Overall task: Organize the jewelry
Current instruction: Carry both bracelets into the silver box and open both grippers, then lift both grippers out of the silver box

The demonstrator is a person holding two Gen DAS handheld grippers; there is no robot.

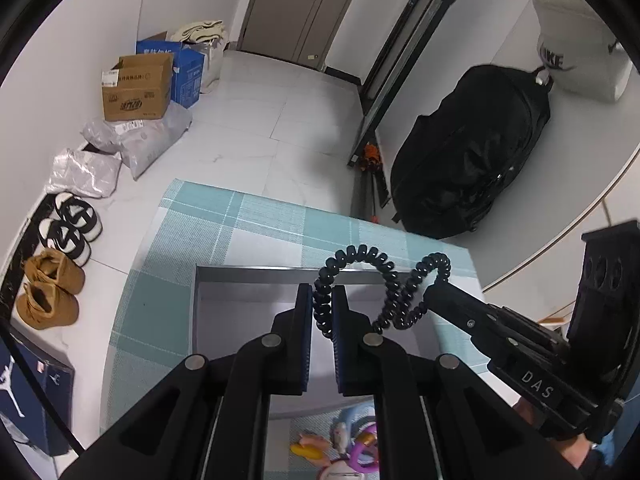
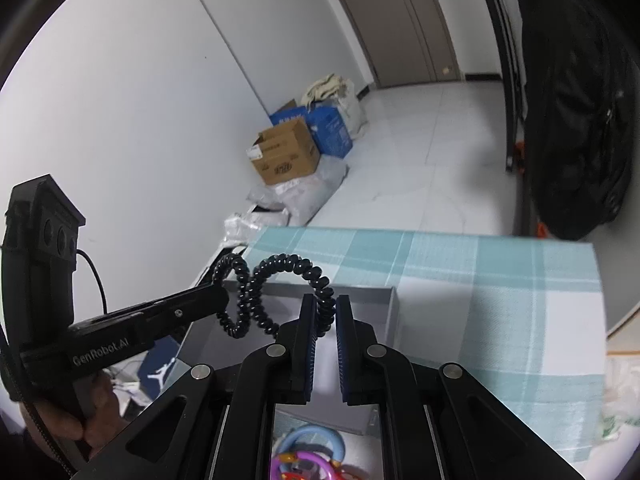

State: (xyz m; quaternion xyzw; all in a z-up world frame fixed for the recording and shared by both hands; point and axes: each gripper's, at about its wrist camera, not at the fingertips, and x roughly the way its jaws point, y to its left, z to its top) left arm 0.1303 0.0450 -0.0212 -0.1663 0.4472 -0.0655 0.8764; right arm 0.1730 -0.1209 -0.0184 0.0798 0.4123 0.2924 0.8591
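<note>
A black spiral coil band [image 1: 360, 251] hangs twisted into a figure-eight between both grippers. My left gripper [image 1: 322, 296] is shut on one loop of it. My right gripper [image 1: 430, 294] comes in from the right and grips the other loop. In the right wrist view, the right gripper [image 2: 323, 304] is shut on the coil band [image 2: 288, 260], and the left gripper [image 2: 222, 294] holds its far loop from the left. Below the band stands an open grey box [image 1: 280, 274] [image 2: 360, 294]. Coloured plastic rings [image 1: 362, 450] [image 2: 308, 450] lie near the bottom edge, partly hidden by the fingers.
The box stands on a table with a teal plaid cloth [image 1: 240, 216] [image 2: 480, 264]. On the floor beyond its edge are cardboard boxes [image 1: 136, 88], grey parcels [image 1: 152, 140] and shoes [image 1: 64, 232]. A black backpack [image 1: 472, 148] leans on the right.
</note>
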